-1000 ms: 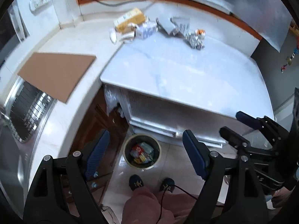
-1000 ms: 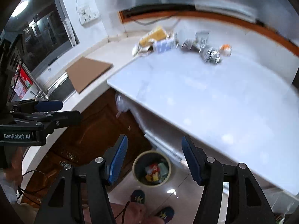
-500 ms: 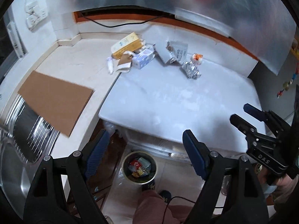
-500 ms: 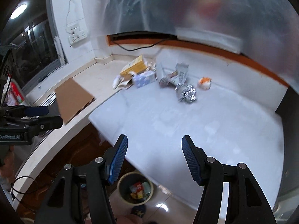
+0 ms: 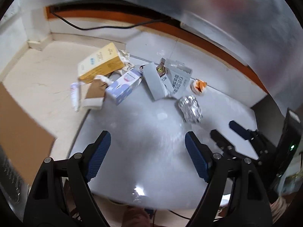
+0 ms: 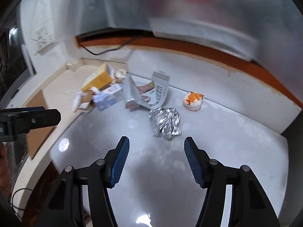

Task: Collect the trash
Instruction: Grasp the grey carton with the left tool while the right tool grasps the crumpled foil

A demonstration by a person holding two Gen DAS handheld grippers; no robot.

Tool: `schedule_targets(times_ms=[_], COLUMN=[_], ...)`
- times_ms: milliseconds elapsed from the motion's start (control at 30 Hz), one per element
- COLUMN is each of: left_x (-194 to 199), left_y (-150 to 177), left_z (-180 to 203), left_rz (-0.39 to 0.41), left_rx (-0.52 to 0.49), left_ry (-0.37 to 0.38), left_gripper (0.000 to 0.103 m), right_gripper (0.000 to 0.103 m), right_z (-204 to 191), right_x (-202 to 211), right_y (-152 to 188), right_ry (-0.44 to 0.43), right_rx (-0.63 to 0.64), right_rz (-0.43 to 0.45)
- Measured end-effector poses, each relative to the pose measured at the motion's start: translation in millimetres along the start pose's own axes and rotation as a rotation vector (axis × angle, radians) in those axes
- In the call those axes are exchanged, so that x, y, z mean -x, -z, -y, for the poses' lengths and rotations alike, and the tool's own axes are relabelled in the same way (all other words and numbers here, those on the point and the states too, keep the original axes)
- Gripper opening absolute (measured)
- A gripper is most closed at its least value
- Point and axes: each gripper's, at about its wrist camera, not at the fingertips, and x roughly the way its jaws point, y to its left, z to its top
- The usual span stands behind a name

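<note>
Trash lies at the back of a white table top (image 5: 147, 132): a crumpled foil wrapper (image 5: 190, 109) (image 6: 165, 122), a grey opened carton (image 5: 166, 80) (image 6: 145, 94), a pale blue tissue box (image 5: 124, 87) (image 6: 108, 97), a yellow box (image 5: 100, 63) (image 6: 97, 79), an orange-white wrapper (image 5: 198, 87) (image 6: 193, 101) and torn cardboard bits (image 5: 94, 96). My left gripper (image 5: 147, 141) is open and empty, short of the foil. My right gripper (image 6: 156, 147) is open and empty, just in front of the foil; it also shows in the left wrist view (image 5: 234, 130).
A brown cardboard sheet (image 5: 17, 132) lies on the beige counter (image 5: 41, 75) to the left. A black cable (image 5: 94, 26) runs along the back wall. A dark object (image 5: 287, 141) stands at the table's right edge. The left gripper shows in the right wrist view (image 6: 30, 121).
Both grippers have risen and moved forward over the table toward the trash. The floor bin and feet have dropped out of view. Both stay open.
</note>
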Motion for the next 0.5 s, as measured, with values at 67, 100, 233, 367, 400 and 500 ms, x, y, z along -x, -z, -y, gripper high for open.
schedule_targets(times_ms=[67, 100, 233, 367, 400, 500], left_x=[-26, -37, -76, -107, -114, -132], left_y=[-16, -20, -38, -53, -57, -67], left_z=[-2, -4, -7, -3, -3, 1], left_rz=[-0.016, -0.024, -0.062, -0.085, -0.088, -0.096], left_rx=[0.011, 0.017, 0.049, 0.065, 0.071, 0.079], left_ry=[0.002, 0.002, 0.02, 0.028, 0.033, 0.036], left_gripper=[0.078, 0.078, 0.078, 0.078, 0.078, 0.078], right_gripper=[0.061, 0.061, 0.061, 0.061, 0.061, 0.063], right_z=[3, 5, 8, 14, 15, 16], right_x=[-25, -39, -80, -109, -113, -118], right_y=[-8, -13, -21, -24, -24, -24], right_ry=[0.005, 0.008, 0.023, 0.032, 0.024, 0.017], right_rx=[-0.012, -0.014, -0.012, -0.018, -0.021, -0.017], right_rz=[-0.017, -0.028, -0.07, -0.113, -0.118, -0.112])
